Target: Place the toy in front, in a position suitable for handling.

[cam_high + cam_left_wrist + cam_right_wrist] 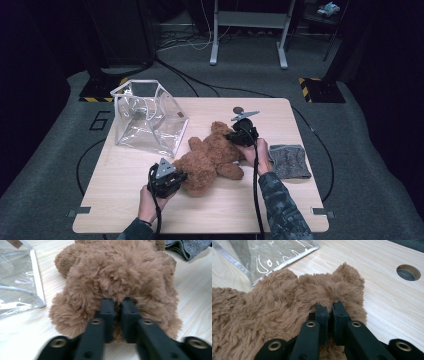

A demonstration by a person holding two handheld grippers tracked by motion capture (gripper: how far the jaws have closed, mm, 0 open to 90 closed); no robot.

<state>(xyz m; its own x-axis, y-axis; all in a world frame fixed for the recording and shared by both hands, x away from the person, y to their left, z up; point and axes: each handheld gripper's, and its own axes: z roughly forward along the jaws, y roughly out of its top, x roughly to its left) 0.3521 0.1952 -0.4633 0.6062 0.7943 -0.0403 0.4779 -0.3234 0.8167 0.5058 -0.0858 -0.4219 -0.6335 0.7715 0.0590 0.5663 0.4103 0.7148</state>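
Closest to the high camera, the left gripper (176, 178) sits at about seven o'clock on the table (125, 210), a hand wrapped round its body, its jaws pinched tight on a tuft of plush at the bottom end of the teddy bear (212, 157). In the left gripper view those jaws (117, 307) are sunk in brown fur with barely a slit between them, so it holds pile rather than a limb. The right gripper (235, 136) stands at about one o'clock from the bear's middle, and its own view shows the jaws (329, 308) nipped together on fur at the head, just below the ears.

The bear lies flat near the centre of the table, head toward twelve o'clock, legs toward six. At ten o'clock from it stands a clear plastic bag (150, 117) with a stiff pale rim, mouth open upward, its near corner just beside the bear's arm. At three o'clock a folded grey cloth (289, 161) lies apart from the toy. A round hole (408, 272) in the tabletop shows beyond the head.

By my reading, the grasp is done at both ends and the lift is what's due. Both hands would need to rise together, keeping the bear level, then swing toward ten o'clock and over the rim. Gripping only fur, the hold may slip if raised sharply.
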